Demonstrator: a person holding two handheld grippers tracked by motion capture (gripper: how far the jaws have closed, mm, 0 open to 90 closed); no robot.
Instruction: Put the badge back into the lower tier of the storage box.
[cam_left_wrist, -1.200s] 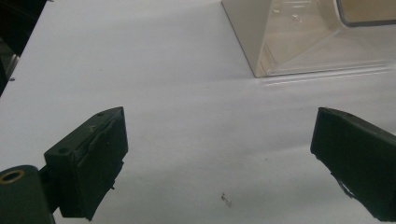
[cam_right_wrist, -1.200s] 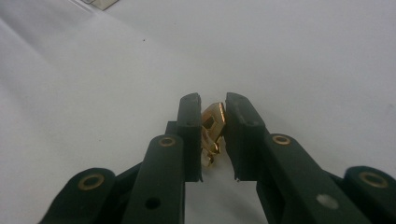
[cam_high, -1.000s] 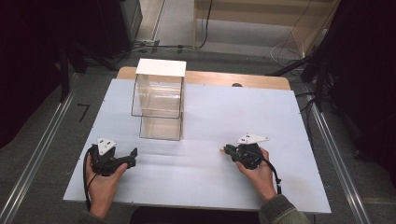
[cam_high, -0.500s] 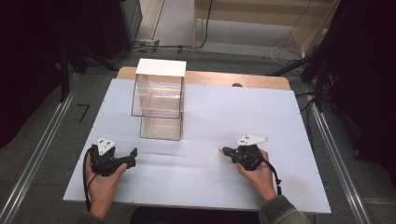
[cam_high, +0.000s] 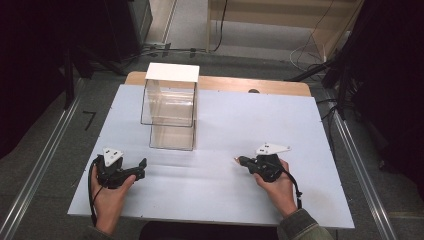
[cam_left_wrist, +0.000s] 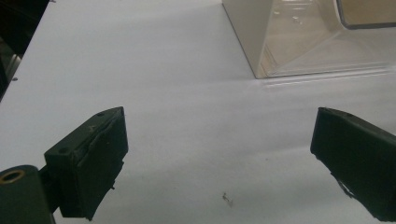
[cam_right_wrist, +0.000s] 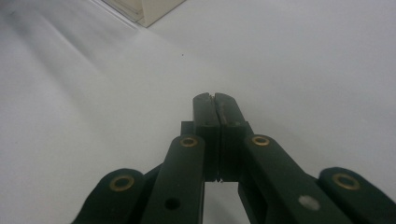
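Two tools rest low on the white tabletop (cam_high: 300, 130), both empty. Left tool (cam_high: 142, 165): jaws spread wide apart. Right tool (cam_high: 237, 160): jaws pressed together on nothing. The clear box (cam_high: 169, 112) stands toward the far left of the tabletop, well apart from both. Judged progress: no contact made; approach and handling remain.

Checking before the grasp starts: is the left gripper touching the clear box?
Apart. The high view shows bare table between the left gripper and the clear box; the left gripper view shows open jaws short of it.
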